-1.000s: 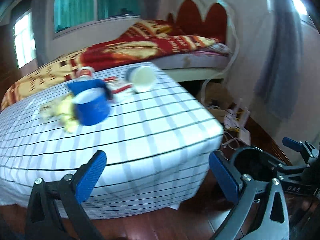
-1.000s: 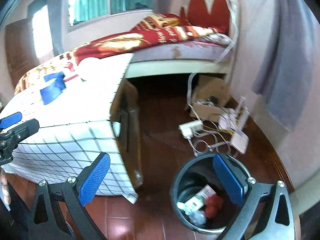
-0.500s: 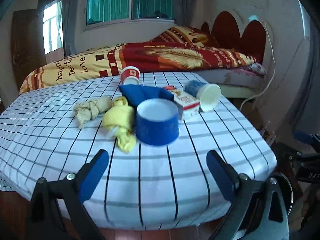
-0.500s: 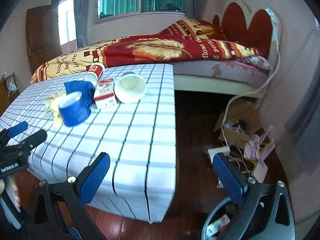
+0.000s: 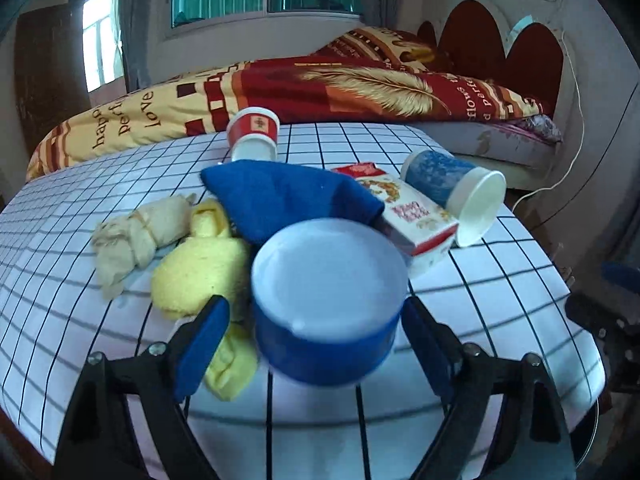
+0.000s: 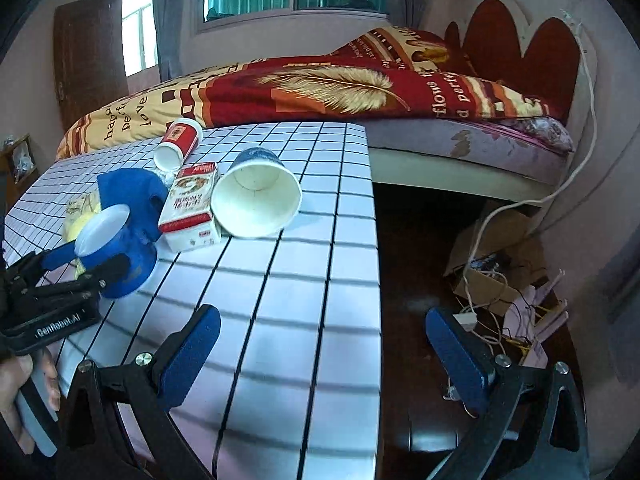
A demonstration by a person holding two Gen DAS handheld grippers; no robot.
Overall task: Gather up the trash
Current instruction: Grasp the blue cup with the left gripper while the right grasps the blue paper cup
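A blue paper cup point(image 5: 326, 304) lies on its side on the checked table point(image 5: 500, 280), mouth towards me. My left gripper point(image 5: 316, 348) is open with a finger on either side of this cup; the cup also shows in the right wrist view point(image 6: 116, 248). Behind it lie a blue cloth point(image 5: 288, 200), a yellow cloth point(image 5: 200, 272), a beige wad point(image 5: 136, 236), a red-and-white carton point(image 5: 408, 212), a blue-and-white cup point(image 5: 460, 196) and a red cup point(image 5: 254, 132). My right gripper point(image 6: 324, 356) is open and empty over the table's right edge.
A bed with a red and yellow blanket point(image 6: 320, 84) stands behind the table. On the floor to the right lie a cardboard box point(image 6: 496, 256), cables and a power strip point(image 6: 468, 320). A dark bin rim point(image 5: 588, 436) shows at the table's lower right.
My left gripper has moved forward to the blue cup, which now sits between its fingers. My right gripper has swung left and up from the bin towards the table.
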